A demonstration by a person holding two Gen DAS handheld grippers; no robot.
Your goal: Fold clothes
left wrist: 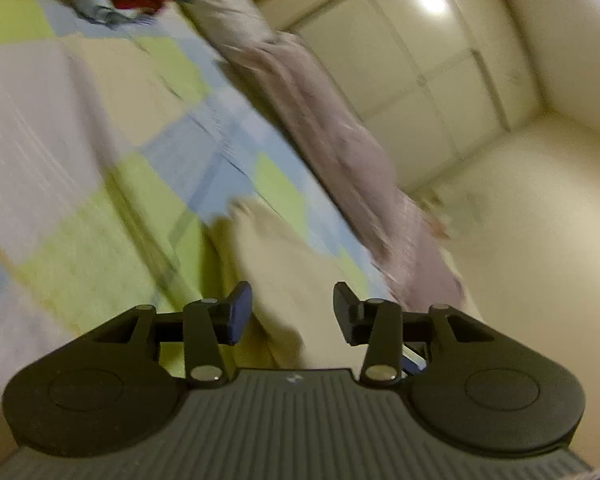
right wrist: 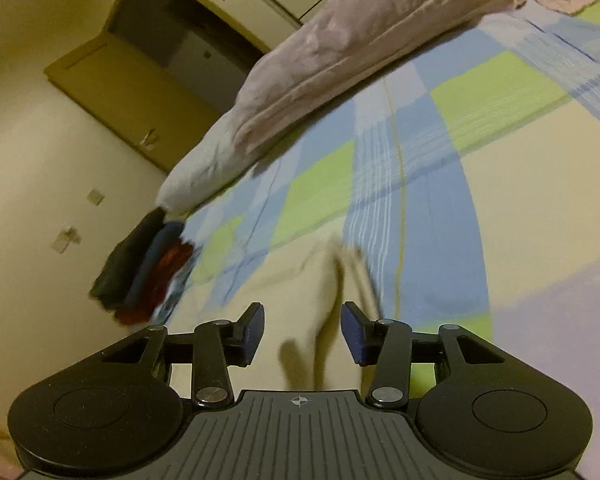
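1. The left tongs (left wrist: pixel 292 312) stand spread, both pads clear of any cloth. A cream garment (left wrist: pixel 276 264) lies on the bed directly under and ahead of the gap, but nothing is pinched.
2. The right tongs (right wrist: pixel 302 334) are likewise spread. The same cream garment (right wrist: pixel 320 300) shows between the pads, with a raised crease running forward from the gap; the pads do not press on it.
3. The garment rests on the checked bedsheet (right wrist: pixel 440 152), a blue, green and cream plaid. In both wrist views it reaches away from the tongs as a long strip, so its long axis runs roughly along the line each tool points.
4. Both hands look about equally close to the near edge of the garment; neither view shows the other tool, so which is nearer cannot be told.
5. A stack of folded clothes (right wrist: pixel 148 268), dark, blue and red, sits at the far bed edge, well apart from the cream garment, beside a mauve pillow (right wrist: pixel 360 48).
6. Judging from this, the next grasp depends on lowering each tool onto the near edge just below its gap.
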